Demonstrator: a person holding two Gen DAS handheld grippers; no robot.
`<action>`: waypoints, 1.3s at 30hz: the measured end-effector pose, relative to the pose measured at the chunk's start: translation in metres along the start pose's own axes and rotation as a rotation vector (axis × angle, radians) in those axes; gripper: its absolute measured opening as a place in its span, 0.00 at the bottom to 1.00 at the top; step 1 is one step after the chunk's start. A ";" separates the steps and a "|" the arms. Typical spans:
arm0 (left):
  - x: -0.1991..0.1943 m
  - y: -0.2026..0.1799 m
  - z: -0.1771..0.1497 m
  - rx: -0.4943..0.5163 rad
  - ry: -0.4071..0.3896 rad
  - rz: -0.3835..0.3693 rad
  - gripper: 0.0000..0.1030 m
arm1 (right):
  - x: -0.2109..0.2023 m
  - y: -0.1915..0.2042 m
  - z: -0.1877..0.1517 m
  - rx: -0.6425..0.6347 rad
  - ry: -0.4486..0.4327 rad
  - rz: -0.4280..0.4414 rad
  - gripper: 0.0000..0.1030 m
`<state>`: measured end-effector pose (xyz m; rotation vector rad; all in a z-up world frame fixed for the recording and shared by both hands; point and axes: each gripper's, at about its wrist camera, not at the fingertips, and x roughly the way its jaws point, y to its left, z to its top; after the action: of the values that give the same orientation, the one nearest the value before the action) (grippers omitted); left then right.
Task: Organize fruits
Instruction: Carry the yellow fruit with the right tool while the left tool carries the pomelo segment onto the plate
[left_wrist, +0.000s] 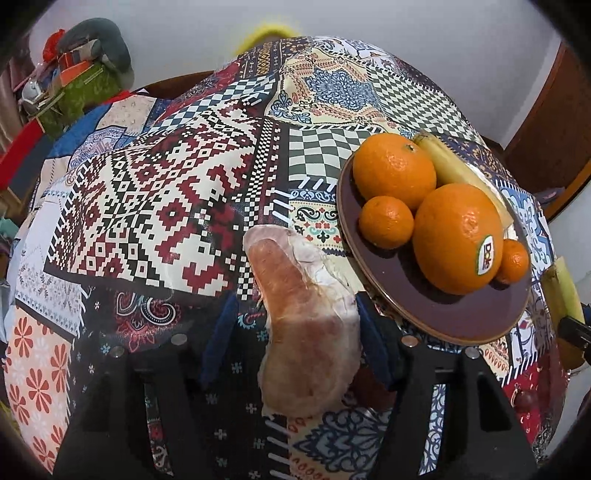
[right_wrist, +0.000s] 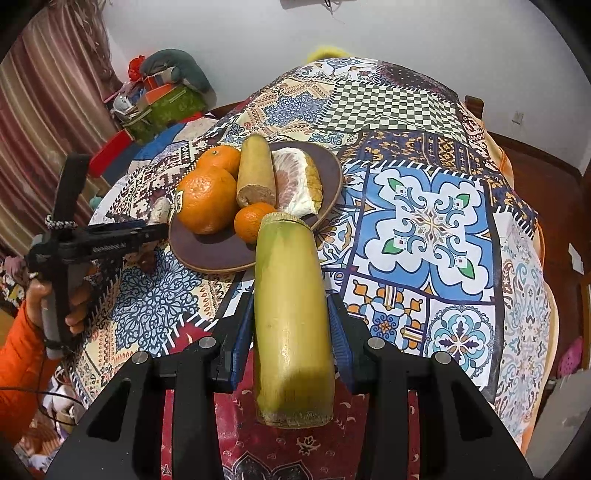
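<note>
Patchwork-patterned cloth covered the surface (right_wrist: 436, 221), on which a brown plate (right_wrist: 328, 173) carried two large oranges, two mandarins, a sugarcane piece and a pomelo wedge (right_wrist: 295, 184). A second sugarcane piece (right_wrist: 291, 325) was clamped lengthwise in the right hand-held gripper (right_wrist: 291, 332), its far end at the plate's near rim. A peeled pomelo segment (left_wrist: 306, 325) was seen between the half-spread jaws of the left hand-held gripper (left_wrist: 295, 343), beside the plate; whether the pads pressed it could not be told. Judged from this, the smooth cane could slip, or knock the small mandarin (right_wrist: 253, 221) off the crowded plate.
</note>
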<state>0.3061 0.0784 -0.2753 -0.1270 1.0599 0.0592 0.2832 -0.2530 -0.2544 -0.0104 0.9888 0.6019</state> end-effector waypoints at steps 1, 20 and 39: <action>0.000 0.002 0.001 -0.009 -0.004 -0.016 0.57 | 0.000 0.000 0.000 -0.001 0.000 0.001 0.35; -0.043 0.006 0.002 0.003 -0.063 -0.033 0.41 | -0.012 0.005 0.021 -0.006 -0.065 0.002 0.35; -0.097 -0.043 0.046 0.065 -0.223 -0.120 0.41 | -0.022 0.022 0.071 -0.045 -0.189 0.014 0.35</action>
<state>0.3034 0.0434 -0.1650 -0.1220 0.8288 -0.0688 0.3194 -0.2256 -0.1915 0.0135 0.7926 0.6259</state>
